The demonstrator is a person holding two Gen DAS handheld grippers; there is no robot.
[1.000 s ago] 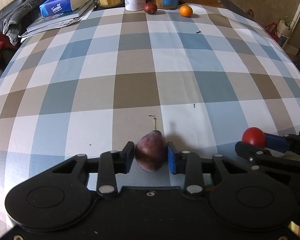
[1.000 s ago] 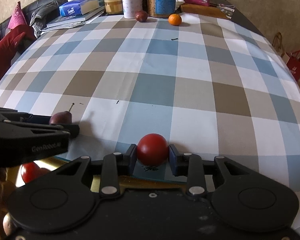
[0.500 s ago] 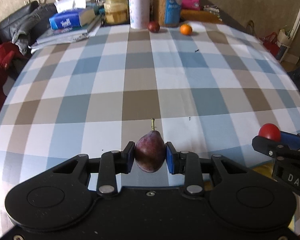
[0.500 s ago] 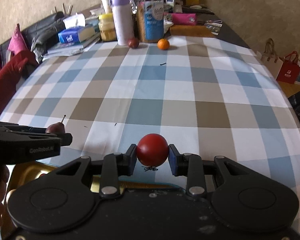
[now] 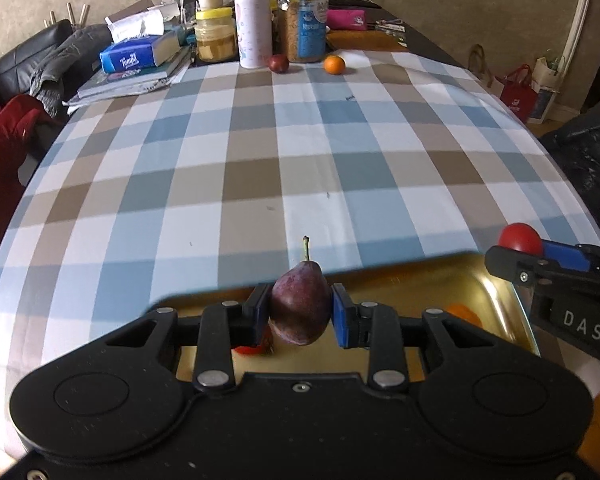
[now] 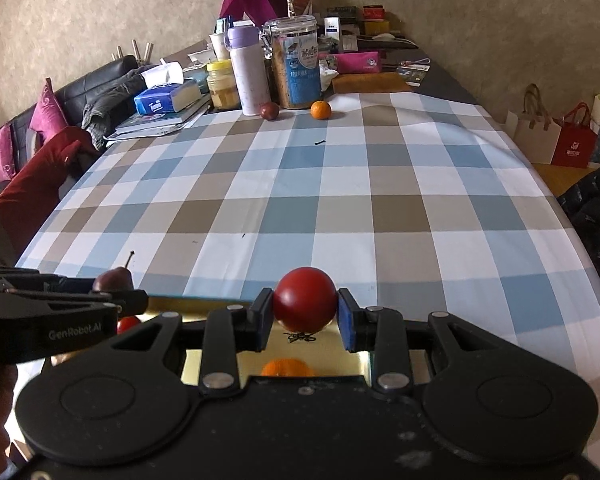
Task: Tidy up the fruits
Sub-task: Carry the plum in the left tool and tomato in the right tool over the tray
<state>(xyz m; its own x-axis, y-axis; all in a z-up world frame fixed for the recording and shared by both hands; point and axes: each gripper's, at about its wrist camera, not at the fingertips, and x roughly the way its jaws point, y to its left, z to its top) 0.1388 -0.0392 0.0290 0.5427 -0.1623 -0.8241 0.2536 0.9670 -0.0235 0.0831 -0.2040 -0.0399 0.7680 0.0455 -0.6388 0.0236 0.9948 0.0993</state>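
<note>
Left wrist view, nearest first: left gripper (image 5: 301, 312) pinching a purple pear (image 5: 300, 307) by its flanks, stem pointing to 12 o'clock, poised above a gold tray (image 5: 496, 300), probably for dropping in. Below, a red fruit (image 5: 256, 347) and an orange fruit (image 5: 464, 314) already in the tray. At 3 o'clock, right gripper (image 5: 518, 246) clamped on a red tomato (image 5: 518, 237). Right wrist view: same tomato (image 6: 304, 299) squeezed between blue pads (image 6: 345, 322), over the tray too. Farther off, bare checked tablecloth (image 5: 300, 152). At 12 o'clock, far edge, a dark plum (image 5: 279, 63) and a tangerine (image 5: 334, 65) not yet collected, beside a jar (image 5: 303, 16) and flask (image 5: 254, 20).
</note>
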